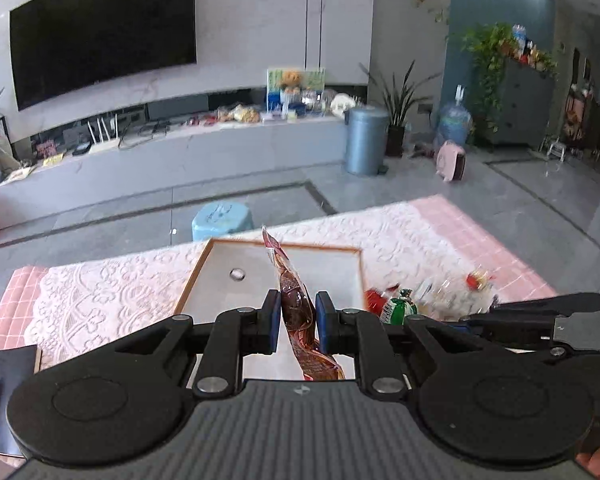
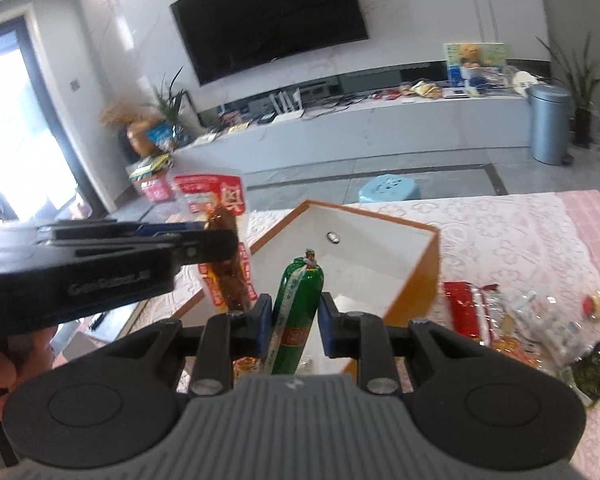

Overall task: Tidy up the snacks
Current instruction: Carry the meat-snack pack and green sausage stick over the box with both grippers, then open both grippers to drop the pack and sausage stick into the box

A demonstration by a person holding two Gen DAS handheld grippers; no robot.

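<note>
My left gripper (image 1: 297, 312) is shut on a red-brown snack packet (image 1: 296, 308) and holds it upright over the white box with an orange rim (image 1: 204, 264). In the right wrist view the left gripper (image 2: 204, 240) shows at the left with that packet (image 2: 224, 248). My right gripper (image 2: 295, 312) is shut on a green sausage stick (image 2: 296, 312), held above the near edge of the box (image 2: 424, 280). In the left wrist view the right gripper's side (image 1: 540, 312) shows at the right, with the green sausage's end (image 1: 398, 308).
Loose snack packets (image 2: 520, 320) lie on the pink lace tablecloth (image 2: 520, 232) right of the box; they also show in the left wrist view (image 1: 452, 288). A dark notebook with a pen (image 1: 4, 392) lies at the table's left. A blue stool (image 1: 222, 220) stands beyond the table.
</note>
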